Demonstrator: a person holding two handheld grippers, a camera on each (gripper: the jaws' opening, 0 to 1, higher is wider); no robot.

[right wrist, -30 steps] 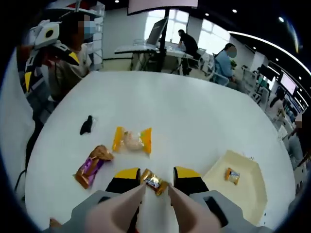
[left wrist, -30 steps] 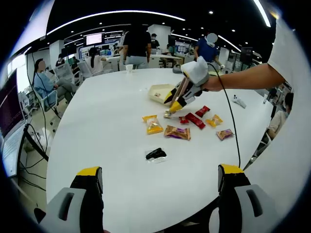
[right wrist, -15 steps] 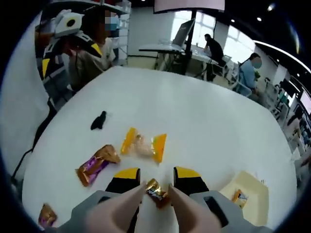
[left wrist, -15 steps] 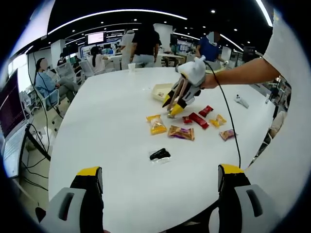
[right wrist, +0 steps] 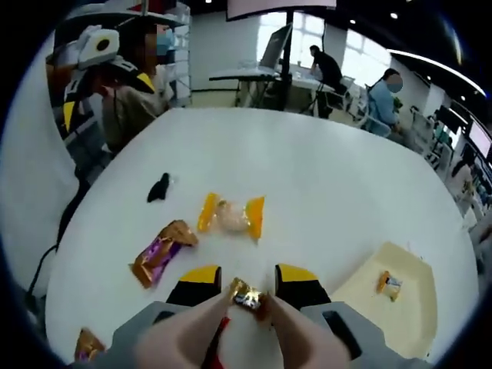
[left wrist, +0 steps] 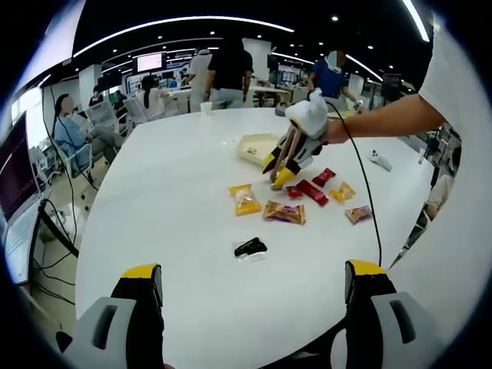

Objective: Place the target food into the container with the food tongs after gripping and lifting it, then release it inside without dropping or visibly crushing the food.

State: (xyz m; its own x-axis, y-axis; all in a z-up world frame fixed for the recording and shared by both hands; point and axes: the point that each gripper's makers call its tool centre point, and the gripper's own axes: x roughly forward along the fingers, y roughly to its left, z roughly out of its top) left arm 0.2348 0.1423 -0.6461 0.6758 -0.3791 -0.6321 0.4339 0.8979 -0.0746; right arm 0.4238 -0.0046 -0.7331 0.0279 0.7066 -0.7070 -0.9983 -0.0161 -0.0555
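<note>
The round white table (left wrist: pixel 177 192) carries all items. Near its far side in the left gripper view sits the cream container (right wrist: pixel 388 304), a shallow tray already holding one small wrapped candy (right wrist: pixel 388 284).

The right gripper (right wrist: pixel 247 296), held by a person's hand (left wrist: pixel 332 132), hangs above the table just beside the container; in the left gripper view it appears at (left wrist: pixel 278 171). It drives pale food tongs (right wrist: pixel 204 327), whose tips pinch a small gold-wrapped candy (right wrist: pixel 247 295) clear of the table surface.

The left gripper (left wrist: pixel 250 296) is low at the near table edge, jaws spread wide, gripping nothing.

Loose on the table:
- an orange-ended wrapped snack (right wrist: pixel 231 216);
- a purple-and-brown bar (right wrist: pixel 160 251);
- red packets (left wrist: pixel 311 188);
- a small black object (right wrist: pixel 158 187).
</note>
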